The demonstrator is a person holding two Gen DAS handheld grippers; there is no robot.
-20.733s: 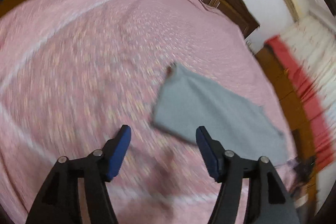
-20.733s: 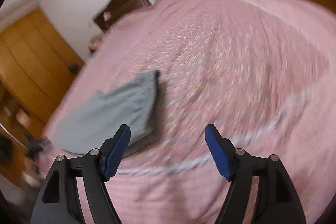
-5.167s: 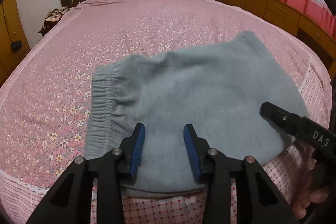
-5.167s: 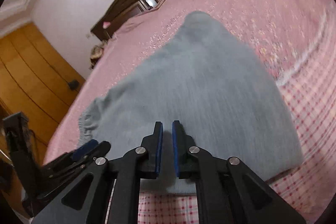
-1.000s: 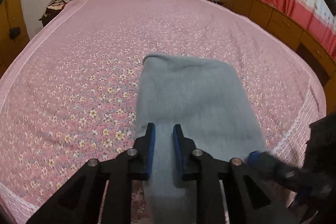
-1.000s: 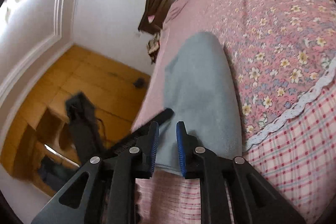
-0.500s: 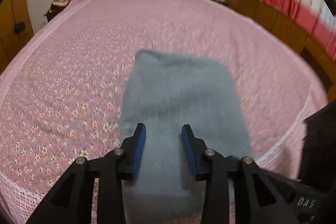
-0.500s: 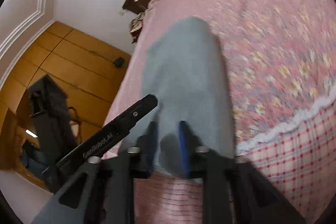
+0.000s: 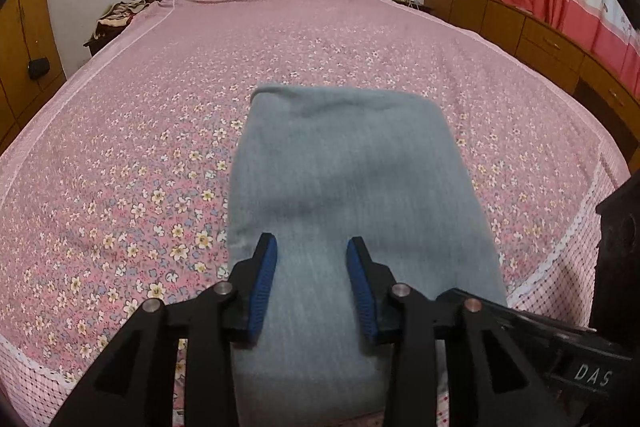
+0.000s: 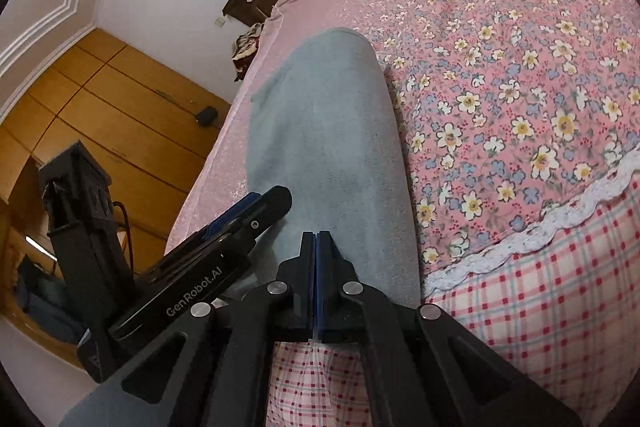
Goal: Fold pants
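Floral bedspread (image 9: 168,155) bears folded grey pants (image 9: 352,179); left gripper (image 9: 312,283) spread.

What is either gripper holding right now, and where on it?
The right gripper is shut at the near edge of the folded grey pants; whether it pinches cloth is unclear. The left gripper is open, holding nothing.

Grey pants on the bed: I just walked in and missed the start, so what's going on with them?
A person with a handheld gripper in each hand is folding the grey pants on the pink floral bedspread. The pants lie as a narrow folded bundle near the bed's foot edge. The left gripper is open just above their near end; the right gripper is shut at that same end.
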